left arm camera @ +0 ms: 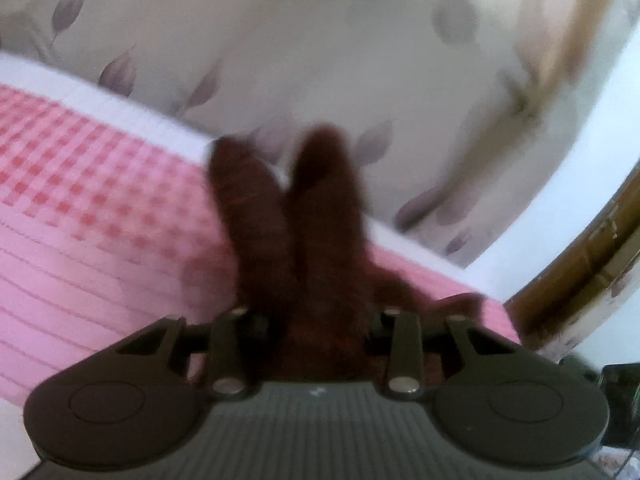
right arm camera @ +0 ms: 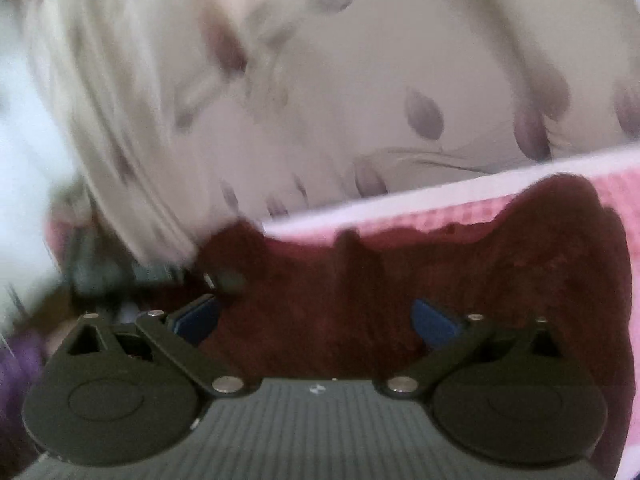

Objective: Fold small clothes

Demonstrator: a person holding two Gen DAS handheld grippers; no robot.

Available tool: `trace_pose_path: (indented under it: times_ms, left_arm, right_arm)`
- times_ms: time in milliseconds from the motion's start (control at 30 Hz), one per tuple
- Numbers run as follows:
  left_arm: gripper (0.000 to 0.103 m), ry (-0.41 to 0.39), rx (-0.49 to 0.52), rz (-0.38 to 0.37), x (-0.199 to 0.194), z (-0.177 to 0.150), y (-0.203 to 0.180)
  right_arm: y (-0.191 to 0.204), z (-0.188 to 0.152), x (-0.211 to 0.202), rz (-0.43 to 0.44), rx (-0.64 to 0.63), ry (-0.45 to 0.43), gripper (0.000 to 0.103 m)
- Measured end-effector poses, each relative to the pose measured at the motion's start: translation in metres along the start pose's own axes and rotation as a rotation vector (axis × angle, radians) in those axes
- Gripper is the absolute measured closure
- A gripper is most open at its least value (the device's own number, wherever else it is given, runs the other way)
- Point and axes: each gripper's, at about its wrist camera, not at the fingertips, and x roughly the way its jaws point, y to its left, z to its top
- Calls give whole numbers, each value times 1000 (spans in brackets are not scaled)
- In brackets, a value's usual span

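**A:** What is on your left side?

**B:** In your left wrist view, the pink checked bedcover (left arm camera: 80, 184) fills the left of the picture, with a white band along its far edge. Behind it hangs a pale leaf-print cloth (left arm camera: 280, 40). The picture is blurred.

**A:** And your left gripper?

**B:** Your left gripper (left arm camera: 280, 144) points over the far edge of the bed. Its fingers (left arm camera: 248, 208) stand narrow. They are wrapped in the maroon garment (left arm camera: 324, 320), which is bunched between them near their roots. You are holding it there, though the tips stand a little apart. A fold of the garment spills out to the right, over the bedcover. Farther right a brown wooden edge (left arm camera: 580, 264) curves along the side.

**A:** Now your right side.

**B:** Your right gripper (right arm camera: 316, 316) has its fingers spread wide. One blue pad (right arm camera: 196, 320) is on the left and the other is well apart on the right. Neither presses on anything.

**A:** Where is the garment there?

**B:** The maroon garment (right arm camera: 500, 264) lies spread on the pink bedcover (right arm camera: 616, 192). It lies in front of your open fingers and shows between them, running off to the right. The leaf-print cloth (right arm camera: 360, 80) lies behind it, blurred on the left.
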Motion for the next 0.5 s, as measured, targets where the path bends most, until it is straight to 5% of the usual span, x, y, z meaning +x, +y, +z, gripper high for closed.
trace_pose_path:
  times_ms: [100,267,500]
  left_arm:
    - [66,-71,66,7,-2,-24,-48]
    - [66,-133,229,37,18,-69,-112]
    - [60,-183,413,72,27,-113,-140]
  right_arm:
    - [-21,13,-17,79,150,-43,1]
    - [-26,27,-37,173,216,-11,1]
    - [-42,28,-22,157,290,121,3]
